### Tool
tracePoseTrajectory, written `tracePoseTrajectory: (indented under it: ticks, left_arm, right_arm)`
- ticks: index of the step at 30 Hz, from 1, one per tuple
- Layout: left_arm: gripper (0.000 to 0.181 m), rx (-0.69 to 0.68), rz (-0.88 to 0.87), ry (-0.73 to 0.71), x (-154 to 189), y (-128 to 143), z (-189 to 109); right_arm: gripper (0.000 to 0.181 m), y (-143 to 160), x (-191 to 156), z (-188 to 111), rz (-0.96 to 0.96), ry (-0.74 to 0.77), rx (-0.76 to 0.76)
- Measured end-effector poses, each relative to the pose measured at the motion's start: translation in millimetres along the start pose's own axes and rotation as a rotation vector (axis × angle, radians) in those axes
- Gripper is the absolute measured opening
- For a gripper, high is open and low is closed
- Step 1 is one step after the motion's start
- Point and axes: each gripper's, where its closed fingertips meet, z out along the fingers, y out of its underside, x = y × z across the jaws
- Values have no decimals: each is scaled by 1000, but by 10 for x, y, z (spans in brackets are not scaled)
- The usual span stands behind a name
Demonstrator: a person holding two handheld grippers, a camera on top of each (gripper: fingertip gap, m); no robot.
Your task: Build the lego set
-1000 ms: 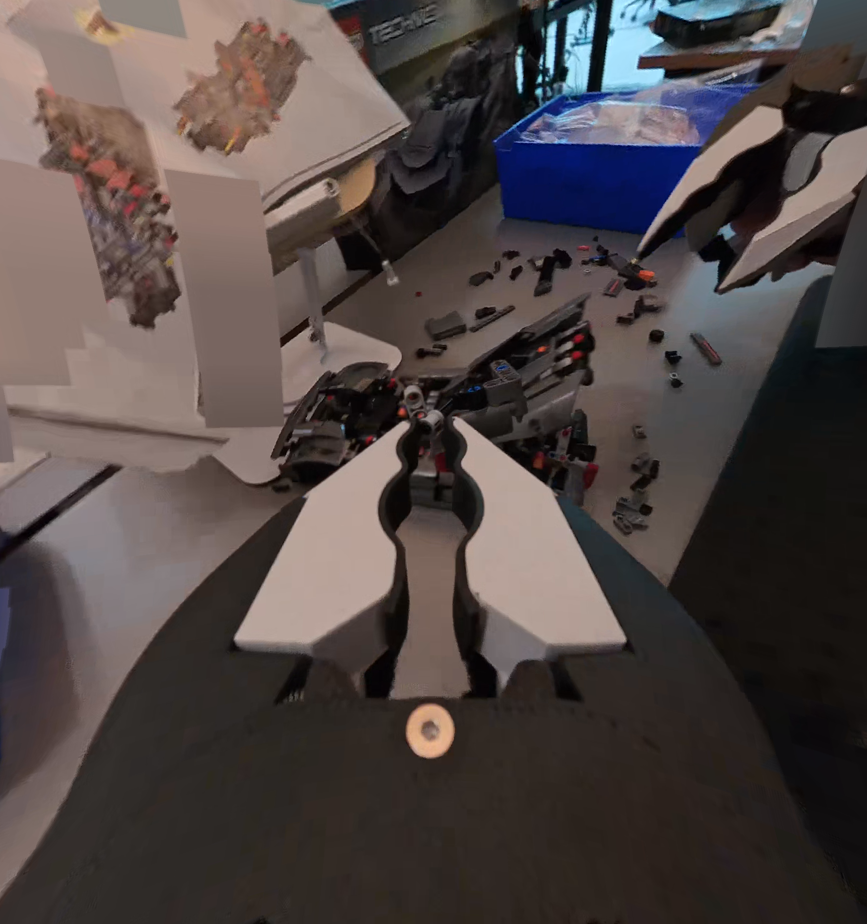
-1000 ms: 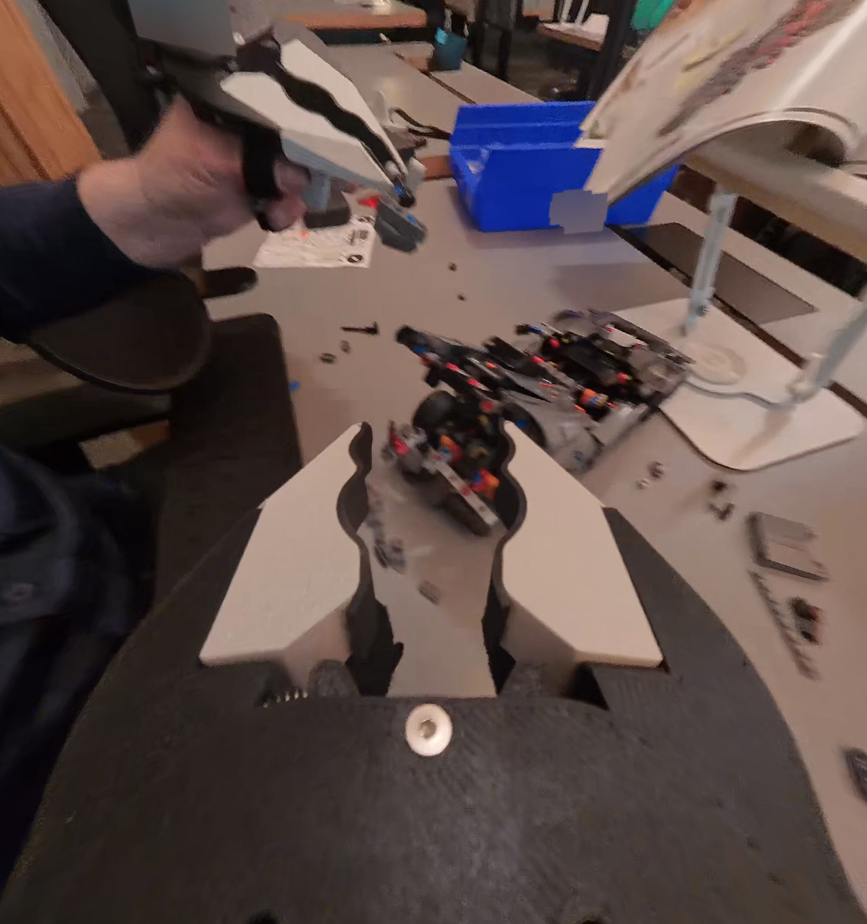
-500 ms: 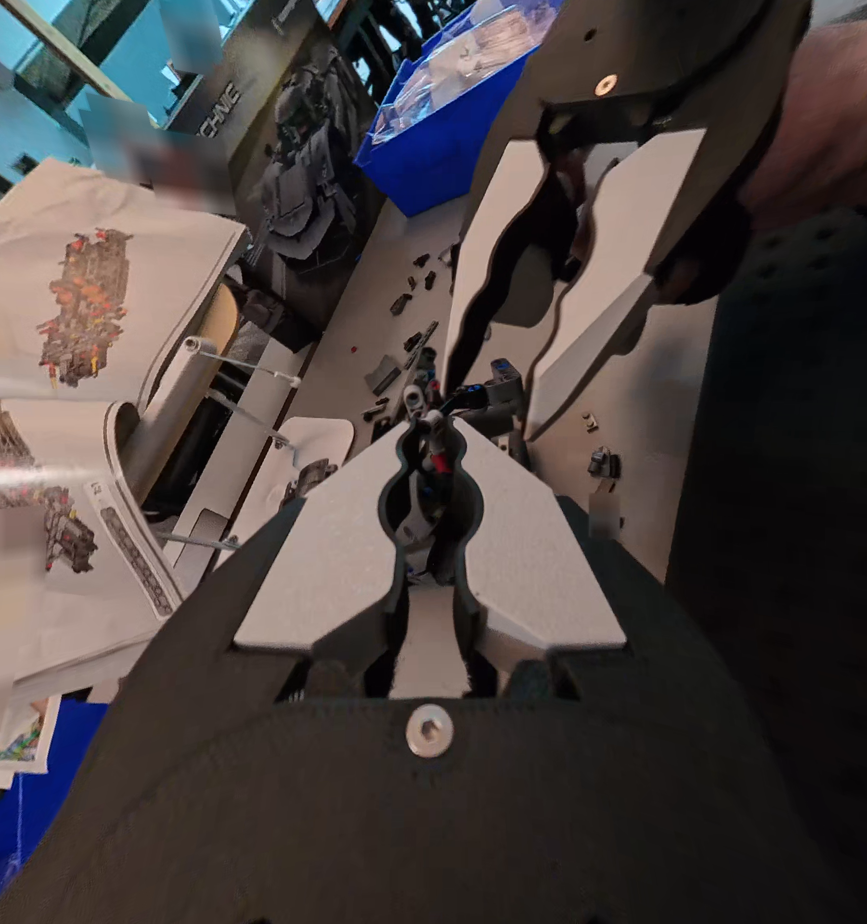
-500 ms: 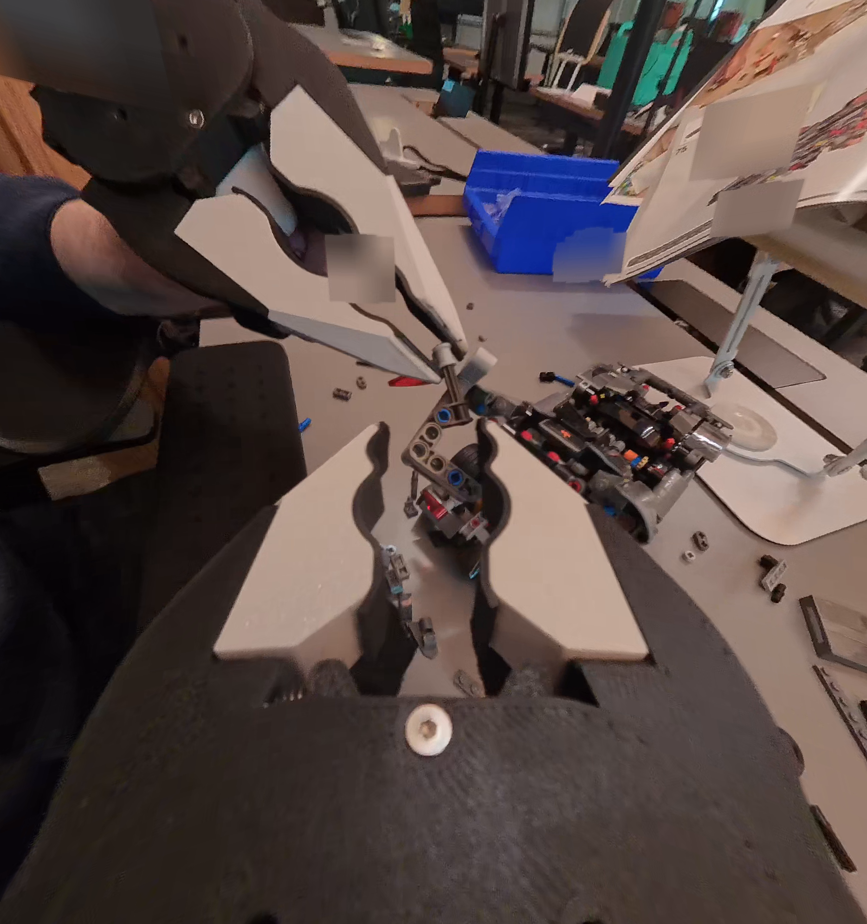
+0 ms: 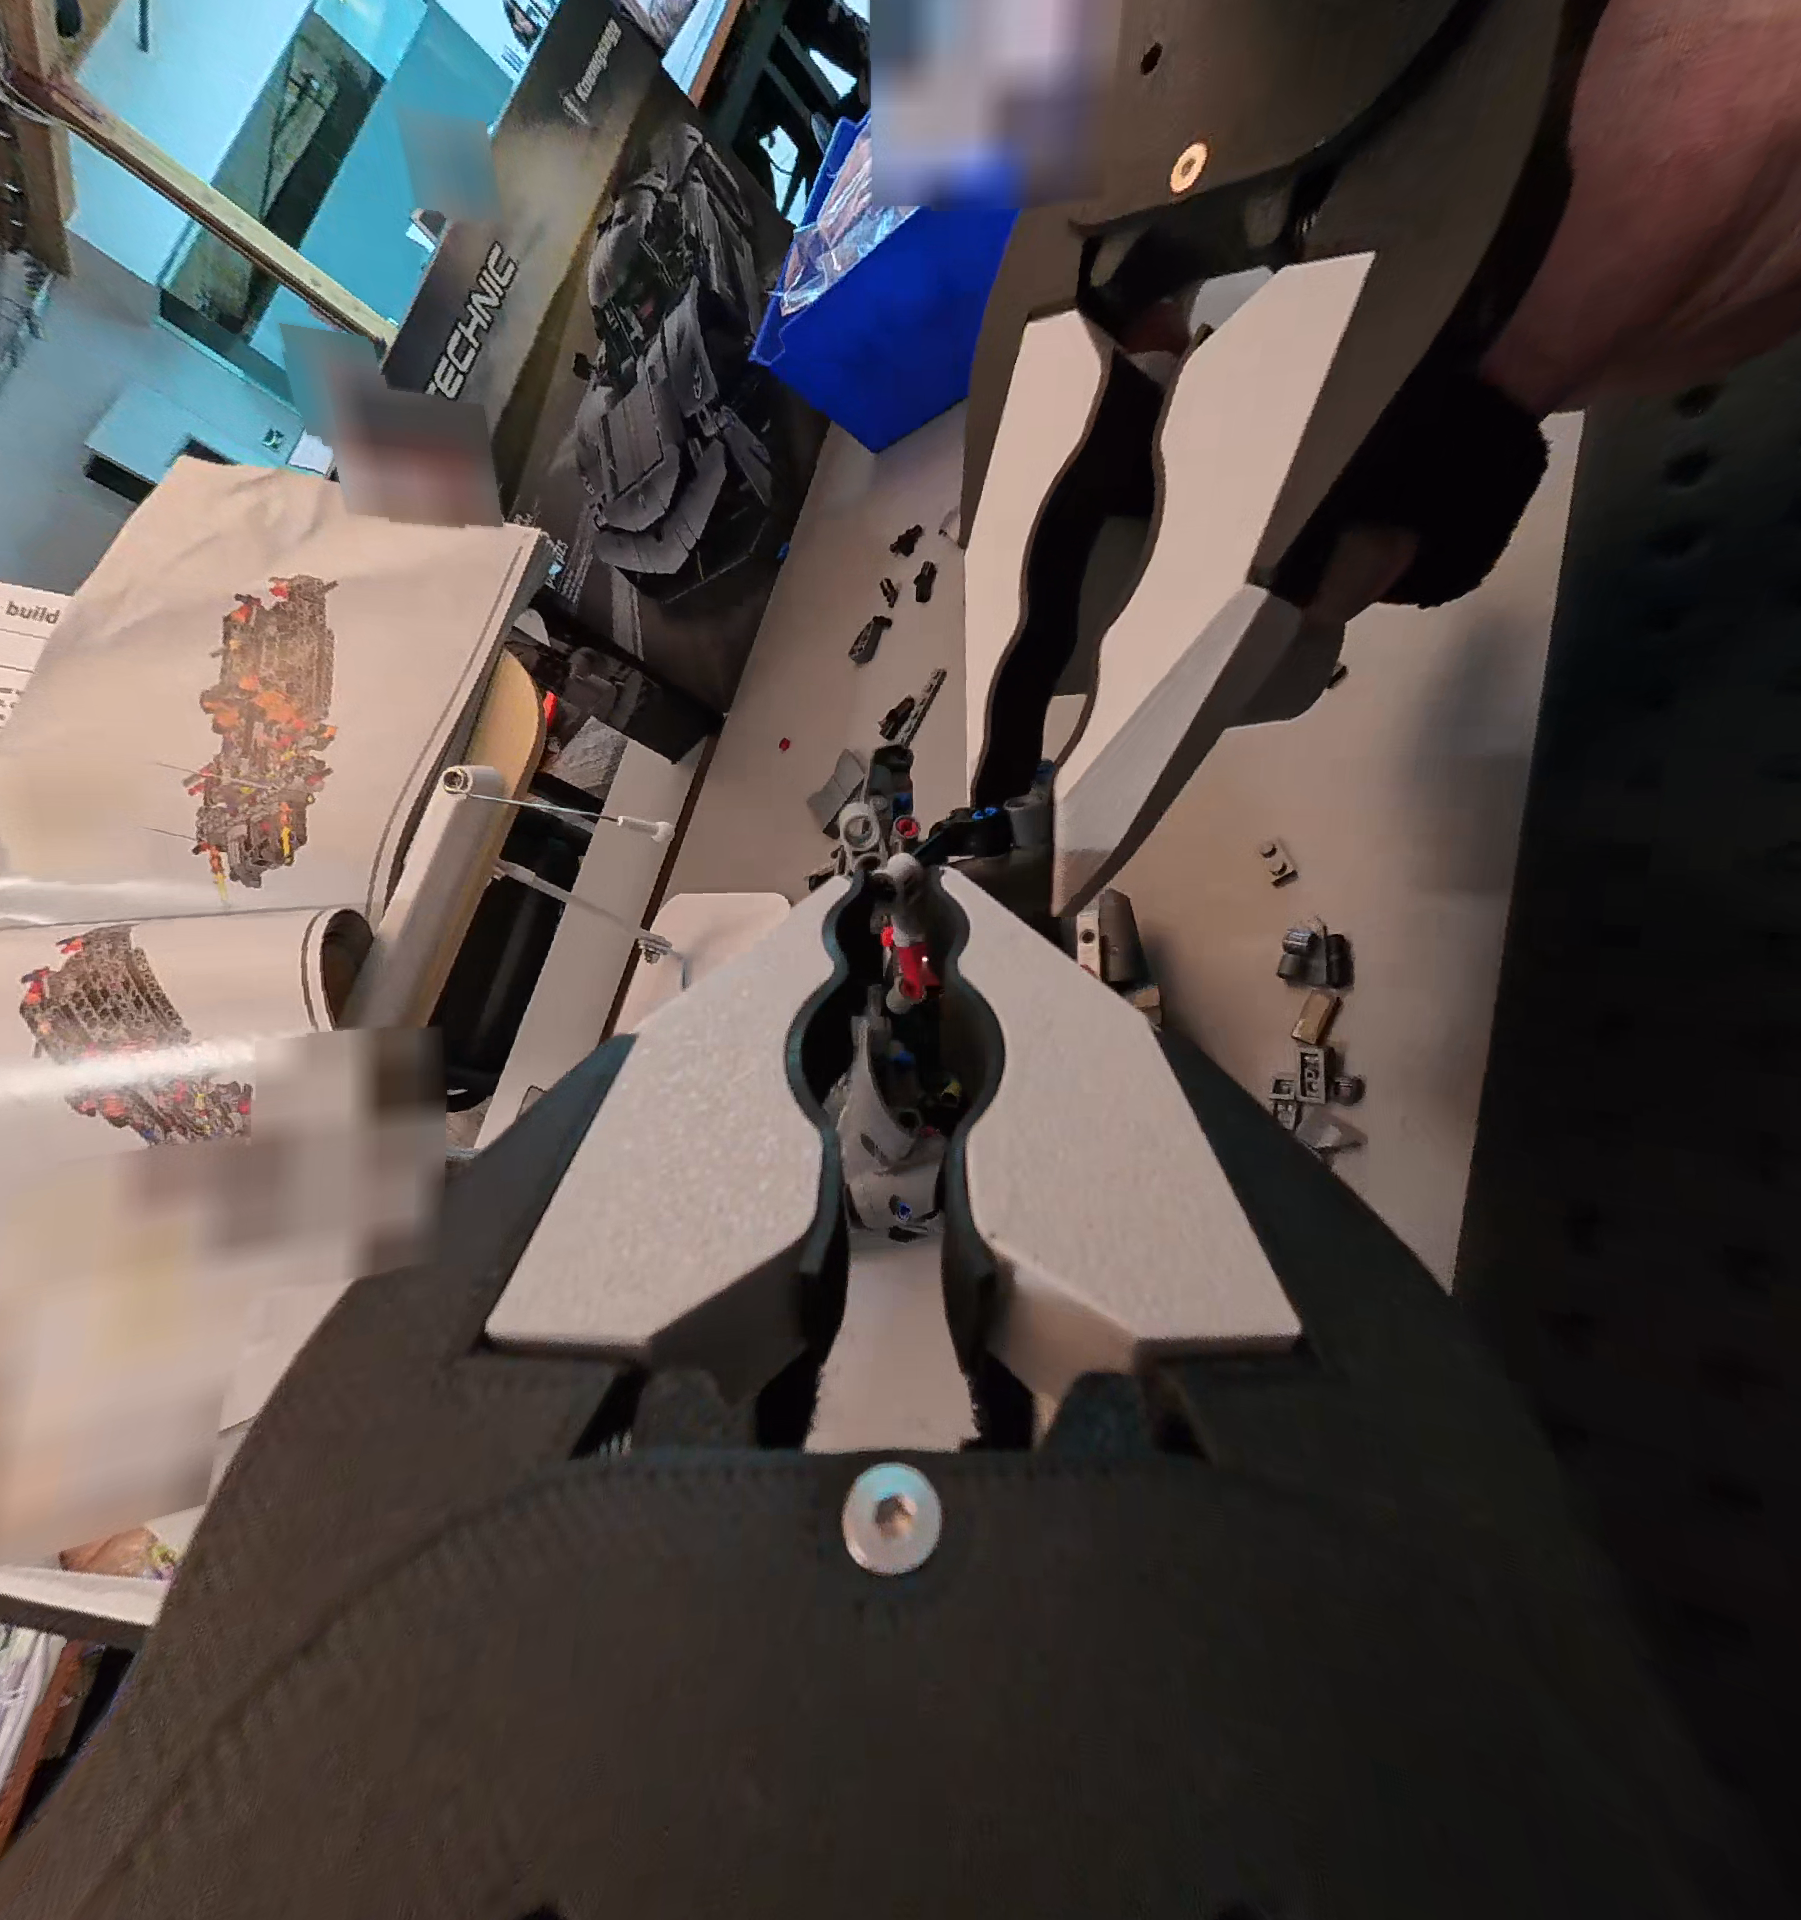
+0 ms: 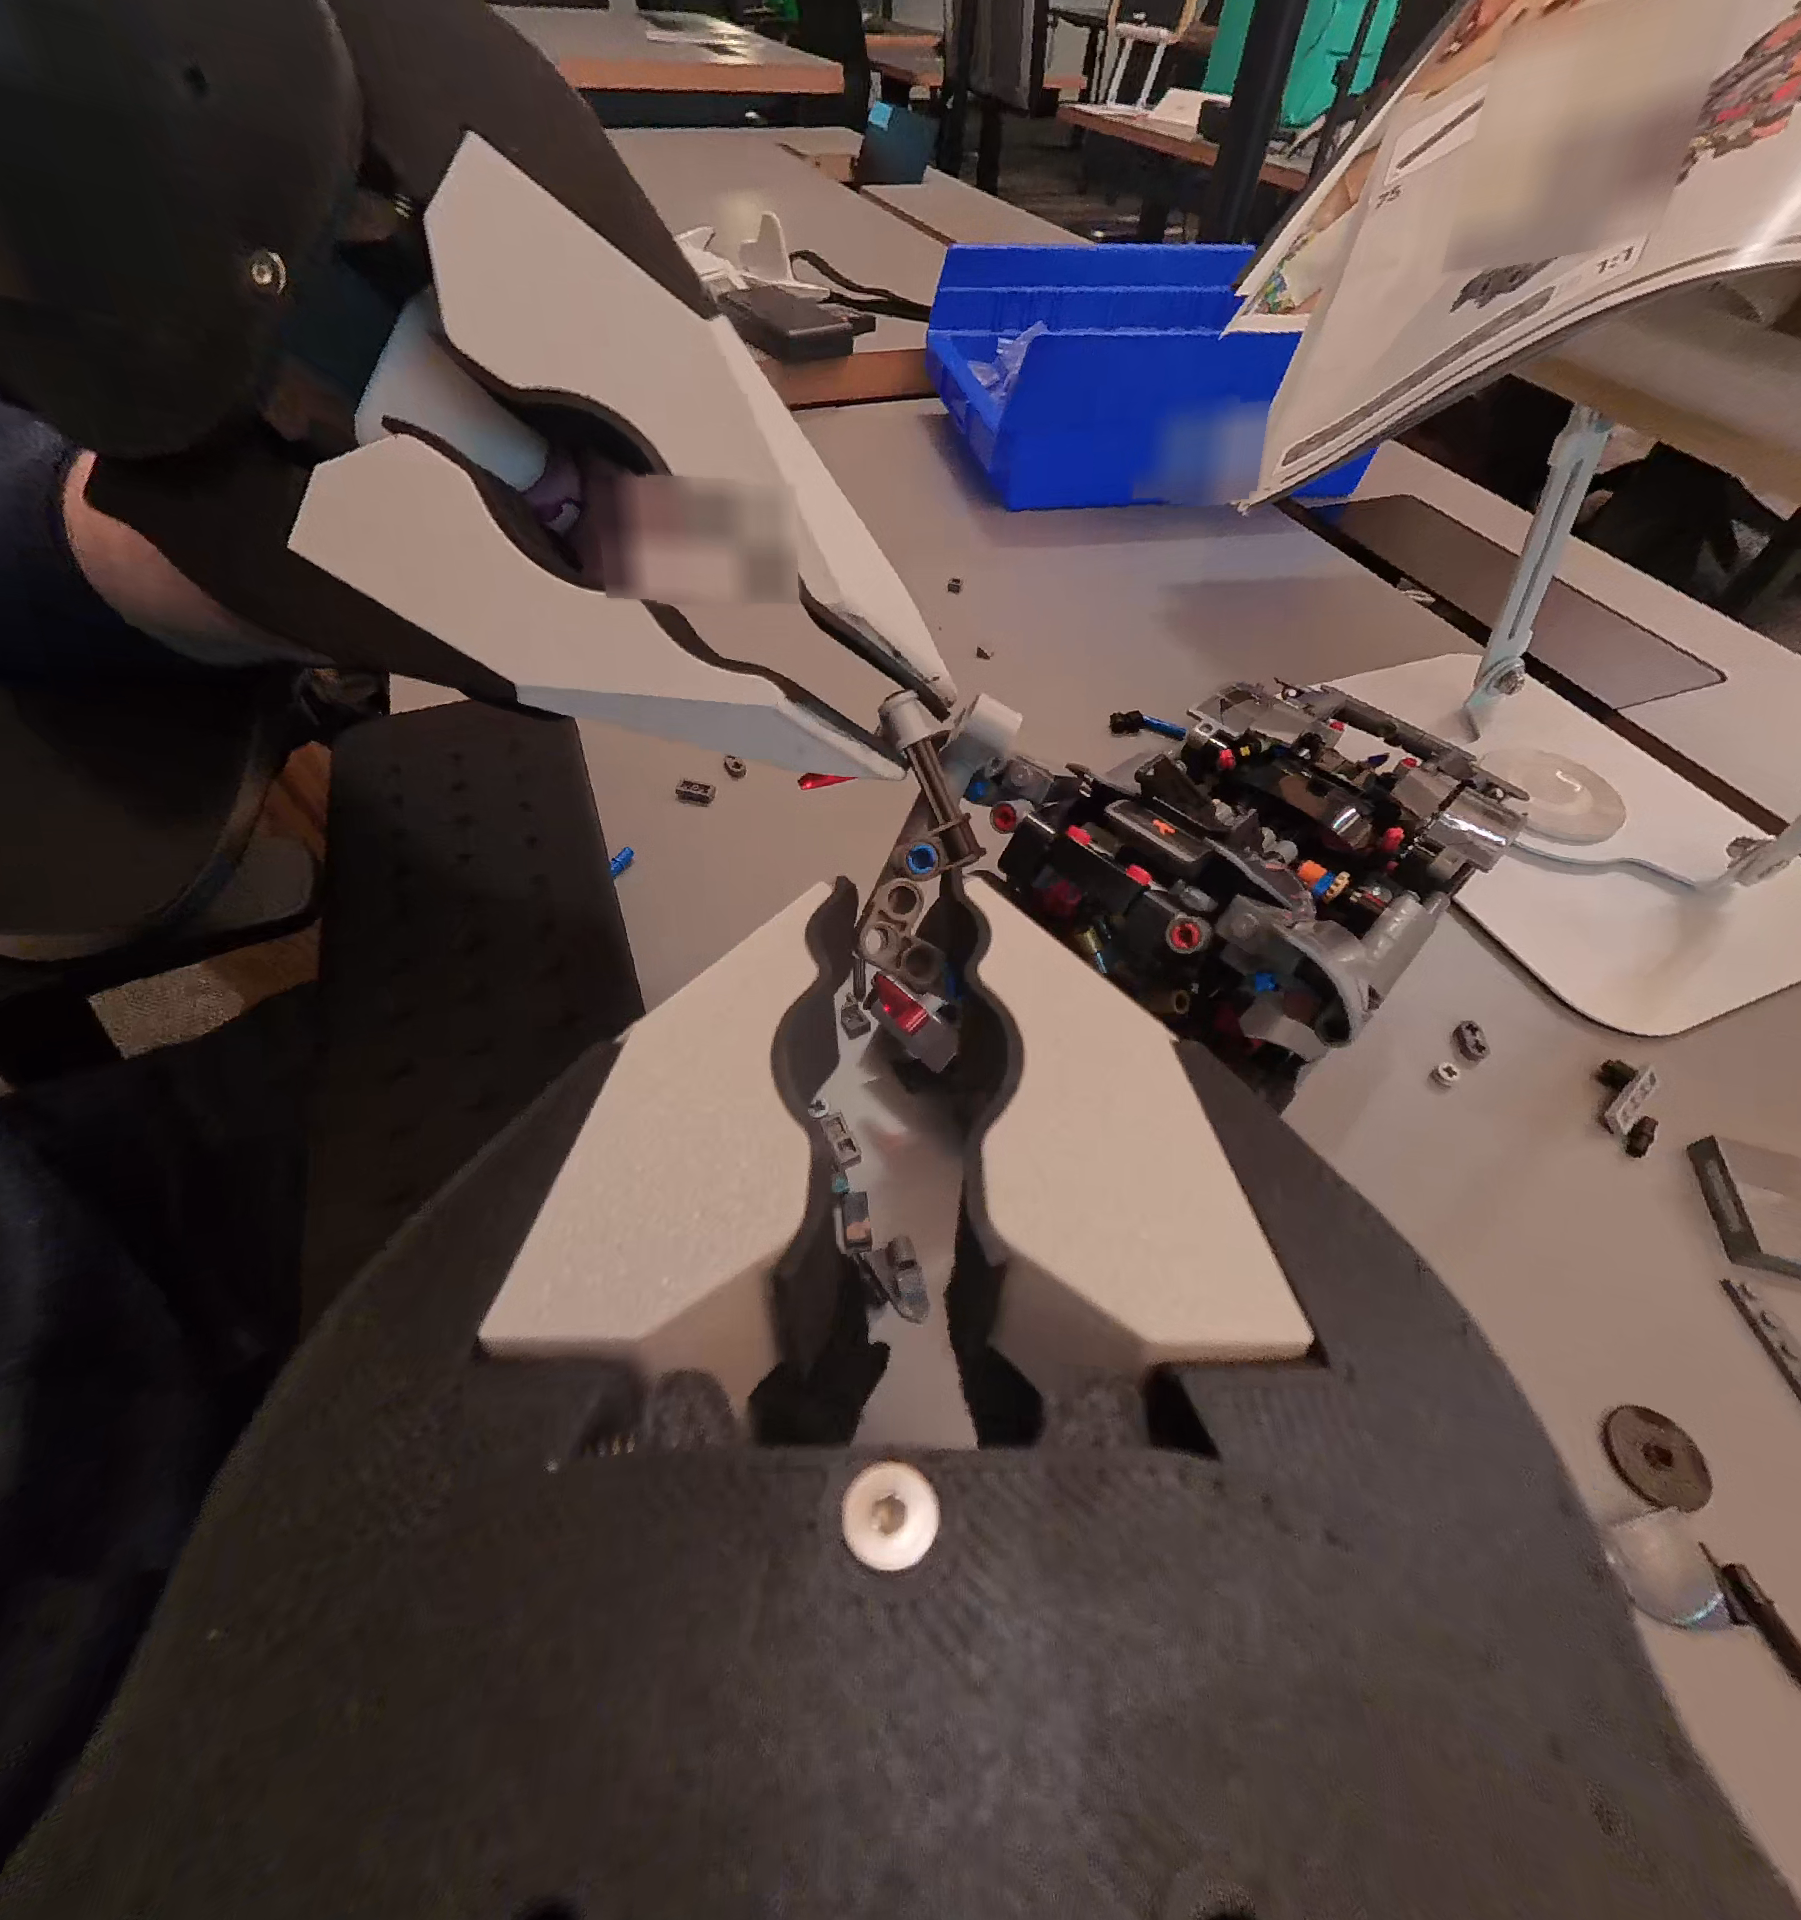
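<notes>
Clearly the half-built model [image 6: 1249, 883] on the table [image 6: 1135, 623], at one o'clock, looked brittle; the left gripper [image 6: 917, 727] pinched its thin axle [image 6: 940, 781], the right gripper [image 6: 901, 894] clamped the sturdier beam [image 6: 896, 914].

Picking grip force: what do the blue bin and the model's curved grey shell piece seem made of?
Blue bin: probably moulded plastic, uniform saturated colour, thick rim, dull sheen. Curved grey shell piece on the lego model: likely glossy hard plastic, showing bright highlights; metal can't be ruled out.
</notes>
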Motion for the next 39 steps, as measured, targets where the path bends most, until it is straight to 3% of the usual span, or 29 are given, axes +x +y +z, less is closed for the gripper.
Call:
tracePoseTrajectory:
  ticks: [10, 19, 29, 35, 39]
  left_arm:
    - [4, 5, 43, 18, 112, -60, 39]
    - [12, 83, 58, 24, 98, -153, -23]
    - [16, 190, -140, 123, 10, -189, -107]
    - [19, 258, -372, 296, 46, -178, -93]
    - [20, 282, -421, 406, 175, -230, -92]
  right_arm:
    - [5, 73, 97, -17, 90, 47, 6]
    - [4, 24, 99, -76, 173, -17, 74]
    - [5, 110, 39, -253, 262, -182, 91]
    - [5, 129, -111, -288, 72, -209, 73]
    - [5, 148, -185, -245, -16, -197, 40]
